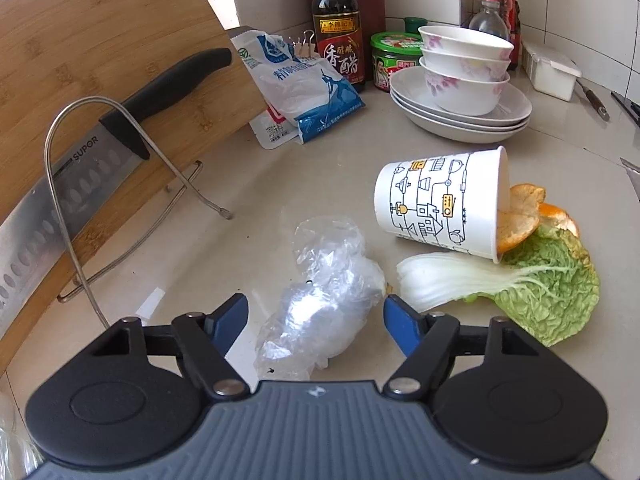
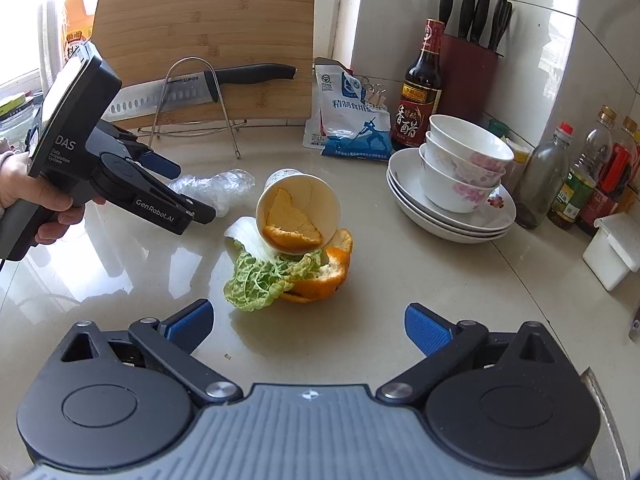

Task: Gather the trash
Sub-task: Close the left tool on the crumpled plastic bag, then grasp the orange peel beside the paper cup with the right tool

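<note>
I am at the first pickup. My left gripper (image 1: pixel 316 316) straddles a crumpled clear plastic bag (image 1: pixel 324 292) on the pale countertop (image 1: pixel 224 248), its blue pads apart and not yet pressing the plastic. Just right of the bag lie a tipped paper cup (image 1: pixel 440 204), orange peel (image 2: pixel 320 276) and a cabbage leaf (image 1: pixel 532 292). My right gripper (image 2: pixel 308 324) hovers empty with jaws wide, short of the peel. Next, I judge, the left must close on the bag.

Countertop (image 2: pixel 420 280) was glossy stone; cutting board (image 2: pixel 208 40) matt bamboo; crumpled bag (image 1: pixel 320 292) clear plastic; cup (image 1: pixel 436 204) printed paper.
</note>
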